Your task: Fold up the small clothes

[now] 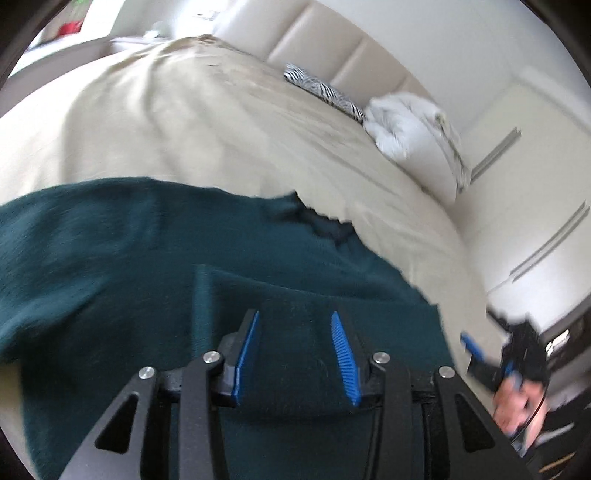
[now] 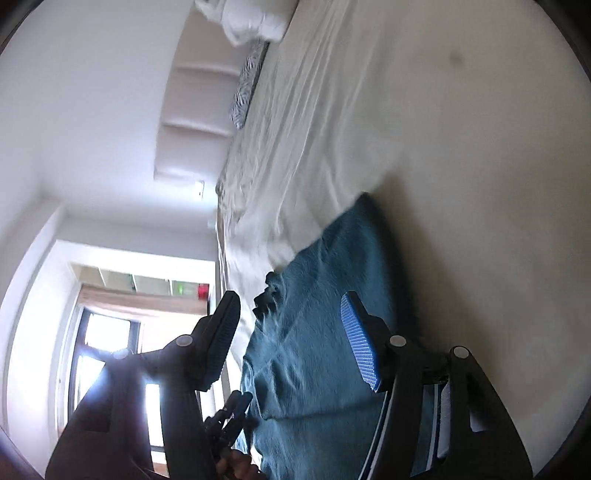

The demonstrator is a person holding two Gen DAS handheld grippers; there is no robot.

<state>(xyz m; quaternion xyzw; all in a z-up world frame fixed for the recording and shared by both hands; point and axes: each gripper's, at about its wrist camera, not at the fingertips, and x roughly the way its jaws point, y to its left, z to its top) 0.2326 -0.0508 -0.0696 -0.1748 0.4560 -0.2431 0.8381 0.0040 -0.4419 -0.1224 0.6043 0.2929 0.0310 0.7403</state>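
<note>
Left wrist view is looking down over a dark teal knitted garment (image 1: 147, 266) that is lying spread on the beige bedspread (image 1: 184, 122) of a bed, which is giving it a broad flat surface for folding. The left gripper (image 1: 295, 354) is hanging low over a doubled-over flap of the knit, its blue-padded fingers (image 1: 247, 354) standing apart with cloth between them but not pinched, probably so the flap can settle. At the right edge, blurred, the right gripper (image 1: 480, 354) is showing in a hand (image 1: 517, 402).

Right wrist view is rolled onto its side, so the bed is running upright. The right gripper (image 2: 291, 339) is pointing along the teal garment's edge with fingers spread and nothing between the pads, seemingly free to take a new hold. Near the padded headboard (image 2: 184, 110), a white crumpled bundle (image 2: 247, 18) and a zebra-patterned cushion (image 2: 247, 88) are lying well clear.
</note>
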